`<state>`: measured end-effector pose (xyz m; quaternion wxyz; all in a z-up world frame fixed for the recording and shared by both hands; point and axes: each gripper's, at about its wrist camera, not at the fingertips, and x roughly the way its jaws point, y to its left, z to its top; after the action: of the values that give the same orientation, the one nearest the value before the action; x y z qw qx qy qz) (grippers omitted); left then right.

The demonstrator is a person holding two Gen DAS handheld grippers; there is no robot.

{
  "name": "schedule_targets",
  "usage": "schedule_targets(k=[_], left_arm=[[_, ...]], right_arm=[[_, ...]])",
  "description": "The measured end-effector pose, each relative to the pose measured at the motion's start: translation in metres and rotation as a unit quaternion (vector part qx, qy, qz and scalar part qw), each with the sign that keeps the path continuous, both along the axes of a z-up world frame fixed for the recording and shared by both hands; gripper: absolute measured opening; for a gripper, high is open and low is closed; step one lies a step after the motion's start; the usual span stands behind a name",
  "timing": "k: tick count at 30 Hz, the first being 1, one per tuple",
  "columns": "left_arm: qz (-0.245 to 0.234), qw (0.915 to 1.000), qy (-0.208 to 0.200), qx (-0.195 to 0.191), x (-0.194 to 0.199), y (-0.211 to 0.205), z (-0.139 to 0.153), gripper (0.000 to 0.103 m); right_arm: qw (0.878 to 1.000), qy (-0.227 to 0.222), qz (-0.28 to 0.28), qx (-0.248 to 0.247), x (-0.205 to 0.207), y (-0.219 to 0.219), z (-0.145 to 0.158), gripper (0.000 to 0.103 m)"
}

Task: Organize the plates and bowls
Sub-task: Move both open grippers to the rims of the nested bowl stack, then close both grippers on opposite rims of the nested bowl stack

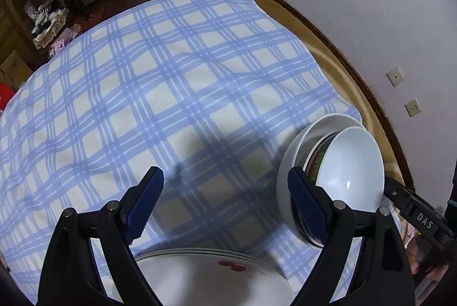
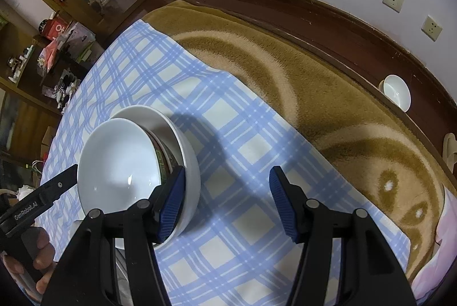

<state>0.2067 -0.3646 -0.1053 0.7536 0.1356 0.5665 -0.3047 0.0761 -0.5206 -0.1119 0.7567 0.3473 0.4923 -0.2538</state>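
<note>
Looking along my right gripper [image 2: 225, 200], jaws spread w/ nothing held, the nested bowl stack [image 2: 137, 163] sat just left on the plaid cloth [image 2: 242, 220]; left gripper [image 1: 225, 200], also spread, hung above the plate pile [image 1: 205, 274].

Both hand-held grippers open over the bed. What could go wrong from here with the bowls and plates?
1. The bowl stack sits on soft, wrinkled checked cloth, its top bowl off-centre in the ones beneath; a nudge from the right hand-held gripper, whose finger is right beside it, may tip it.
2. The plate stack lies under the left hand-held gripper; lowering carelessly may knock it.
3. A lone bowl sits at the bed's edge by the wall and may slide off.
</note>
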Motion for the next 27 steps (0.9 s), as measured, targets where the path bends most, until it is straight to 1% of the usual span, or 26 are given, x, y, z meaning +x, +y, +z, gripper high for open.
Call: schedule_targets(k=[1, 4, 6, 10, 18, 21, 23, 25, 27], left_arm=[[-0.005, 1.0, -0.002, 0.003, -0.001, -0.002, 0.0, 0.088], [-0.016, 0.9997, 0.017, -0.004, -0.004, -0.005, -0.005, 0.087], [-0.013, 0.9998, 0.013, -0.006, -0.005, -0.005, -0.004, 0.087], [-0.004, 0.9995, 0.029, -0.01, -0.002, -0.003, -0.007, 0.087], [-0.01, 0.9997, 0.017, 0.014, -0.003, -0.006, -0.009, 0.087], [-0.013, 0.9996, 0.004, 0.025, -0.005, -0.009, -0.009, 0.087], [-0.015, 0.9994, -0.003, 0.03, -0.007, -0.01, -0.009, 0.088], [-0.012, 0.9994, 0.0, 0.031, -0.006, -0.01, -0.009, 0.089], [-0.006, 0.9995, 0.005, 0.032, -0.005, -0.009, -0.011, 0.089]], right_arm=[[1.0, 0.0, 0.0, 0.0, 0.0, 0.0, 0.0, 0.063], [1.0, 0.001, 0.001, -0.001, 0.0, 0.0, 0.0, 0.063], [1.0, 0.0, -0.001, 0.001, 0.0, 0.0, 0.0, 0.063], [1.0, -0.004, -0.006, 0.007, -0.001, -0.001, -0.001, 0.063], [1.0, -0.011, -0.01, 0.013, -0.002, -0.002, 0.001, 0.063], [1.0, -0.01, -0.015, 0.017, -0.001, -0.002, 0.002, 0.062], [1.0, -0.008, -0.012, 0.012, 0.0, 0.0, 0.002, 0.059], [1.0, -0.007, -0.011, 0.011, 0.002, 0.001, 0.004, 0.054], [1.0, -0.009, -0.005, 0.014, 0.005, 0.004, 0.005, 0.041]])
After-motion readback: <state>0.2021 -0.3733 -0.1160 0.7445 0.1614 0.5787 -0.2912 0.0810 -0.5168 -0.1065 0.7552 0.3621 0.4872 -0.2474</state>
